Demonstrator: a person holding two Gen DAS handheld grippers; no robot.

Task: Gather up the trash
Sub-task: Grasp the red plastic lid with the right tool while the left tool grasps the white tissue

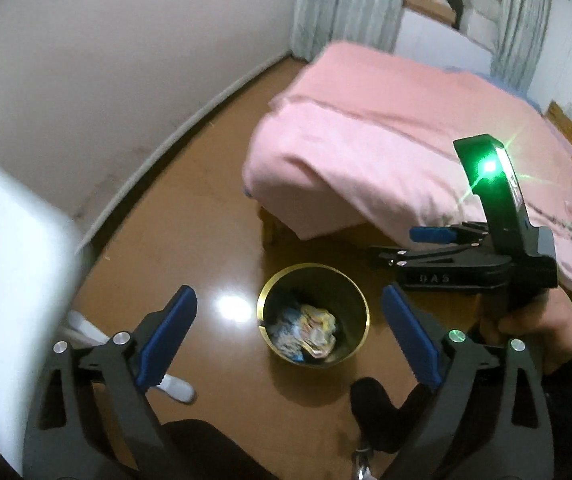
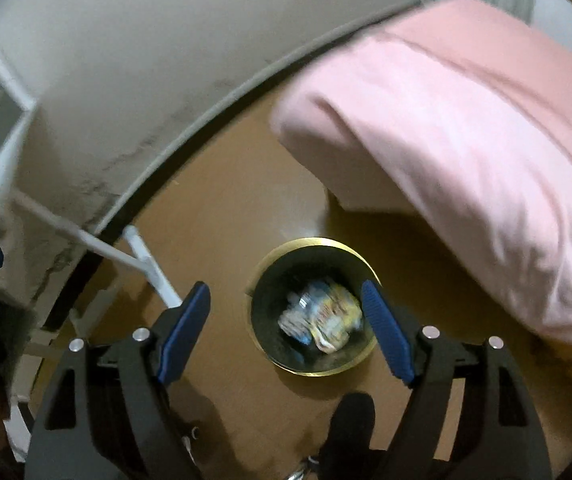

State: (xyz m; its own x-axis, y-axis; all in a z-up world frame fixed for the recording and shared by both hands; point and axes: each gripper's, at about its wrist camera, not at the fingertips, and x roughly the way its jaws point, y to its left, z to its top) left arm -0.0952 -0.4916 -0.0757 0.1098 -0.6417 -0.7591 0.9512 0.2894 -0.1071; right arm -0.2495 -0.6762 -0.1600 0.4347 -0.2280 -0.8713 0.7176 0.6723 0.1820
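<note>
Trash (image 1: 306, 330) lies in the bin (image 1: 360, 304) below both wide, empty grippers, left gripper (image 1: 286, 336) and right gripper (image 2: 286, 330); drop looks done, next find more litter.

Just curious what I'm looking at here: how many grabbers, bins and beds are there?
Grabbers: 2, left and right
Bins: 1, gold-rimmed bin with crumpled wrappers inside
Beds: 1, pink bed
Total: 4

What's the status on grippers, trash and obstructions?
Left gripper and right gripper open, empty. Crumpled colourful wrappers inside round gold-rimmed bin. Nothing blocking.
</note>
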